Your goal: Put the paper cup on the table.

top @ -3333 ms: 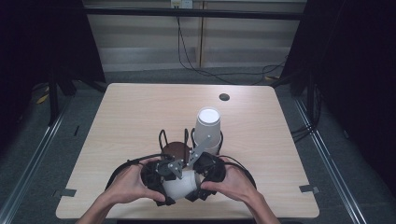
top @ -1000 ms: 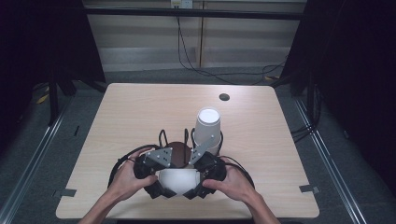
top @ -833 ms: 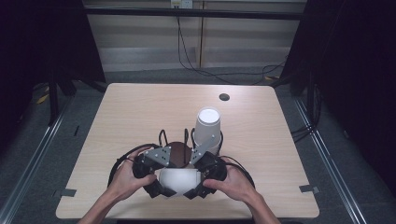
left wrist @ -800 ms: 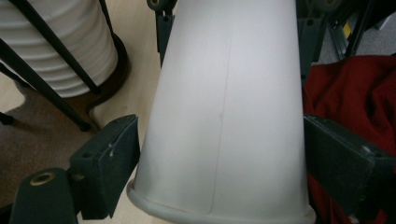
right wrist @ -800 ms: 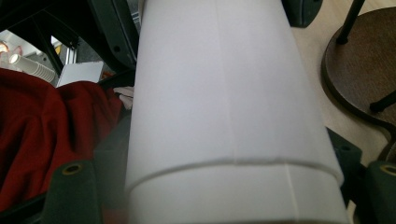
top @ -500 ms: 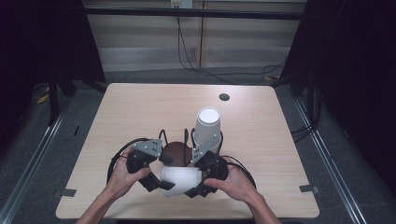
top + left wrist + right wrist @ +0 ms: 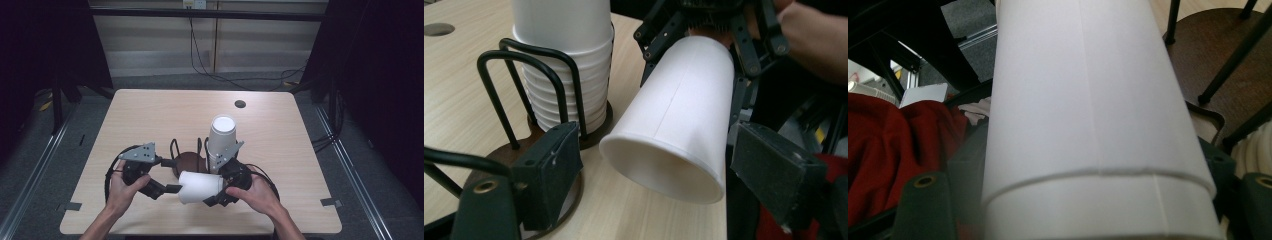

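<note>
The single white paper cup (image 7: pixel 200 187) lies on its side just in front of the cup holder (image 7: pixel 189 161), a dark round-based rack with black wire loops, its open mouth turned toward the left gripper (image 7: pixel 167 175) and its closed bottom end toward the right gripper (image 7: pixel 218 188). The right gripper is clamped on the cup near its bottom, as its own view shows the cup wall (image 7: pixel 1088 115) running out from between its jaws. The left gripper has let go: its jaws have just been closing, and in its own view the two black pads stand either side of the cup mouth (image 7: pixel 664 165) without touching it, so it grasps nothing. Behind and to the right of the loose cup, the stack of white cups (image 7: pixel 221 140) stands upside down in one bay of the holder, while the bay in front of the left gripper looks vacant. Judging from this, one cup has been separated and is in hand; setting it upside down into a bay of the holder seems the part that remains.
</note>
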The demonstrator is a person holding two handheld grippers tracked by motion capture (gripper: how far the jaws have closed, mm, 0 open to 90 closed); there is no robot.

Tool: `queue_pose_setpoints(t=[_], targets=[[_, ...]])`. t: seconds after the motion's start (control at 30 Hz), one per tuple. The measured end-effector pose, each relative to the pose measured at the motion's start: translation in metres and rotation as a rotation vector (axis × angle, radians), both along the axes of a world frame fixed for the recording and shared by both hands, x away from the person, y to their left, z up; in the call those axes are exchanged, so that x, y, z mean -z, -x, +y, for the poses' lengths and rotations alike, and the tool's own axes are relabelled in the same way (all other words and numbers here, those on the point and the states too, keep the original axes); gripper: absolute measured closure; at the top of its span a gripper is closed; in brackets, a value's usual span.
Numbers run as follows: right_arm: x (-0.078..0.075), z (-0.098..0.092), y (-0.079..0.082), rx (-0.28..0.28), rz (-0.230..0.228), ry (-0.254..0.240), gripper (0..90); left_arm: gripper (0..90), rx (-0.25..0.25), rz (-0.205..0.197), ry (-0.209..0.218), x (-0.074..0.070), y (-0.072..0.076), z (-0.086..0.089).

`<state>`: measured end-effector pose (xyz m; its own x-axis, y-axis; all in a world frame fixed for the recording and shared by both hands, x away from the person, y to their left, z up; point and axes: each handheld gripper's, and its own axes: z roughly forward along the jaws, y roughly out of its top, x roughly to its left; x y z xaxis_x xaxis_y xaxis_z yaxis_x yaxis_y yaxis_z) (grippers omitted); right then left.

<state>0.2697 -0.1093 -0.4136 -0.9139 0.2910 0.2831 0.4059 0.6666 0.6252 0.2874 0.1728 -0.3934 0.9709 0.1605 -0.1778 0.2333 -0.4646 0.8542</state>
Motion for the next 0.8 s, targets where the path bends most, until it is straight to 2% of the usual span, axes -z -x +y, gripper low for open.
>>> queue_pose_setpoints(t=[0.07,0.1,0.17,0.23,0.37,0.4,0.53,0.57,0.63,0.67,0.8], targets=[[0.001,-0.001,0.0,0.002,0.001,-0.009,24.4,19.0,-0.001,0.034,0.006,0.003,-0.002,0.002],[0.001,-0.003,0.0,0.003,0.001,-0.024,24.4,17.1,0.004,0.05,-0.012,0.006,-0.002,0.003],[0.001,-0.003,0.0,0.009,-0.005,-0.026,24.4,16.9,0.01,0.062,-0.017,0.008,-0.002,0.005],[0.001,-0.004,0.0,0.014,-0.008,-0.028,24.4,16.9,0.004,0.058,-0.018,0.009,-0.001,0.007],[0.002,-0.008,0.0,0.02,-0.011,-0.09,24.4,16.5,-0.014,0.067,-0.029,0.012,0.004,0.016],[0.002,-0.008,0.0,0.02,-0.011,-0.09,24.4,16.4,-0.014,0.067,-0.029,0.012,0.004,0.016],[0.002,-0.01,-0.001,0.029,-0.005,-0.122,24.3,16.4,-0.032,0.069,-0.017,0.015,0.006,0.021],[0.002,-0.011,-0.002,0.034,-0.008,-0.135,24.4,16.3,-0.044,0.052,-0.01,0.015,0.007,0.023],[0.002,-0.011,-0.001,0.033,-0.009,-0.143,24.4,16.2,-0.047,0.05,-0.007,0.015,0.008,0.023],[0.002,-0.012,-0.001,0.031,-0.011,-0.161,24.3,16.2,-0.046,0.06,0.006,0.016,0.008,0.023],[0.003,-0.013,-0.001,0.032,-0.018,-0.179,24.3,16.1,-0.046,0.08,0.025,0.02,0.008,0.021]])
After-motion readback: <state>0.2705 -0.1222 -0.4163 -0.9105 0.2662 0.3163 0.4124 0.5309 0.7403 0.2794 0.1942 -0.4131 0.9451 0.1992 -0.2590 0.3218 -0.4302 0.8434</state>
